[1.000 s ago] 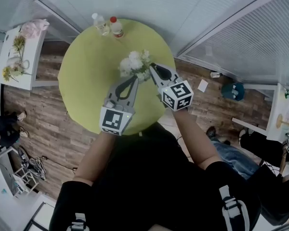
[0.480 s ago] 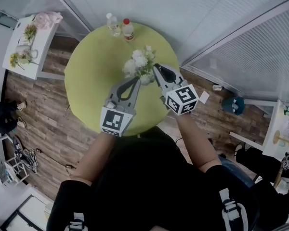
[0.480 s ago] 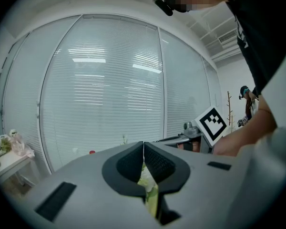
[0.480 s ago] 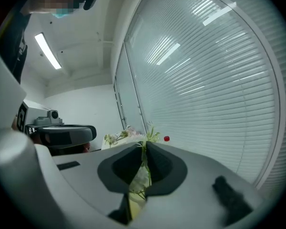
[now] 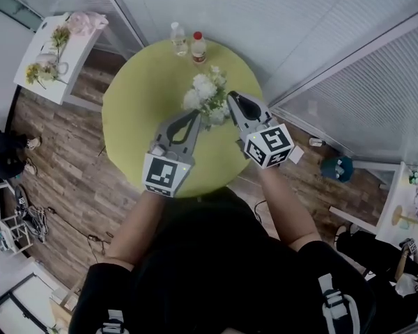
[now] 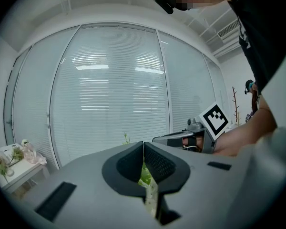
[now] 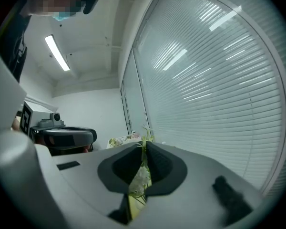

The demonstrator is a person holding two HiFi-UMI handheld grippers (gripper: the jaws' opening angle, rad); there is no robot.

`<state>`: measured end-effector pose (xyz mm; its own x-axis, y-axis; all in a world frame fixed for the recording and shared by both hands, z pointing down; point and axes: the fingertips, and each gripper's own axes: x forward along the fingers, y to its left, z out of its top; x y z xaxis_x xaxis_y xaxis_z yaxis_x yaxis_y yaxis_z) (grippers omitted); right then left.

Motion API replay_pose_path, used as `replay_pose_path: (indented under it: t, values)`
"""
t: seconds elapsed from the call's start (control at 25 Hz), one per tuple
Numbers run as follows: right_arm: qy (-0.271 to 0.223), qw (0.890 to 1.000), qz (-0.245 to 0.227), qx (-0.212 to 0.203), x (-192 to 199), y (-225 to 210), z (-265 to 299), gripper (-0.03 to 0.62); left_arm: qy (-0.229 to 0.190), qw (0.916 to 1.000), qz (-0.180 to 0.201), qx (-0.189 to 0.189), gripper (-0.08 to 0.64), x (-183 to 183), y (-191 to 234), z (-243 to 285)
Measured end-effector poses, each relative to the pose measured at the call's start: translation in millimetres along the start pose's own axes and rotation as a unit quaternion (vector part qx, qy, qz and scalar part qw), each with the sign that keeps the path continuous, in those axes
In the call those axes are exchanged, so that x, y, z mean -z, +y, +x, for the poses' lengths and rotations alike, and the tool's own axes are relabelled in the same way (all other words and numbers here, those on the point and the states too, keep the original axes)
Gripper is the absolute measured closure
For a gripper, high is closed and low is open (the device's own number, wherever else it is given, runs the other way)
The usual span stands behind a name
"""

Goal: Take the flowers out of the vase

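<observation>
A bunch of white flowers with green leaves point(image 5: 205, 93) hangs over the round yellow-green table point(image 5: 139, 110), between my two grippers. My left gripper point(image 5: 194, 113) reaches in from the lower left and is shut, with green leaf and stem point(image 6: 145, 174) pinched between its jaws. From the right comes my right gripper point(image 5: 230, 97), shut on a thin green stem point(image 7: 143, 152) that sticks up past its tips. Each gripper shows in the other's view: the right gripper point(image 6: 168, 139), the left gripper point(image 7: 66, 136). The blooms hide the vase.
Two small bottles point(image 5: 178, 39) point(image 5: 198, 47) stand at the table's far edge. A white side table point(image 5: 52, 51) with more flowers is at the far left. Slatted blinds point(image 6: 109, 104) close off the room behind. A teal object point(image 5: 336, 167) lies on the wooden floor to the right.
Both grippers have risen together, staying shut, and the bunch of flowers has come up with them, closer to the head camera.
</observation>
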<state>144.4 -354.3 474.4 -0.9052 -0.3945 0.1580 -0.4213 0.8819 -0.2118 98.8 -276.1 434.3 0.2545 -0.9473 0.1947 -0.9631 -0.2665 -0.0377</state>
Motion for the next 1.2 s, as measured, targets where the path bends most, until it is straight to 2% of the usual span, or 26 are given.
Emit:
replay_pose_path:
  t: [0.2, 0.56, 0.88, 1.04, 1.2]
  values:
    - [-0.007, 1.0, -0.013, 0.007, -9.5, 15.2, 3.1, 0.561, -0.007, 1.0, 0.005, 0.002, 0.546, -8.5, 10.7, -16.5]
    - [-0.009, 0.998, -0.037, 0.049, -28.2, 45.8, 3.4, 0.561, -0.034, 0.9981, 0.001, 0.052, 0.546, -29.6, 27.5, -42.9]
    - [-0.035, 0.995, -0.061, 0.076, -54.3, 75.6, -3.5, 0.561, -0.068, 0.9949, 0.012, 0.074, 0.546, -62.3, 37.9, -78.7]
    - [-0.037, 0.993, -0.071, 0.082, -61.2, 90.0, -6.0, 0.561, -0.075, 0.9938, 0.009, 0.081, 0.546, -70.4, 40.1, -94.0]
    - [-0.042, 0.992, -0.075, 0.088, -66.4, 101.4, -12.2, 0.561, -0.082, 0.9923, -0.011, 0.092, 0.546, -76.1, 43.0, -104.2]
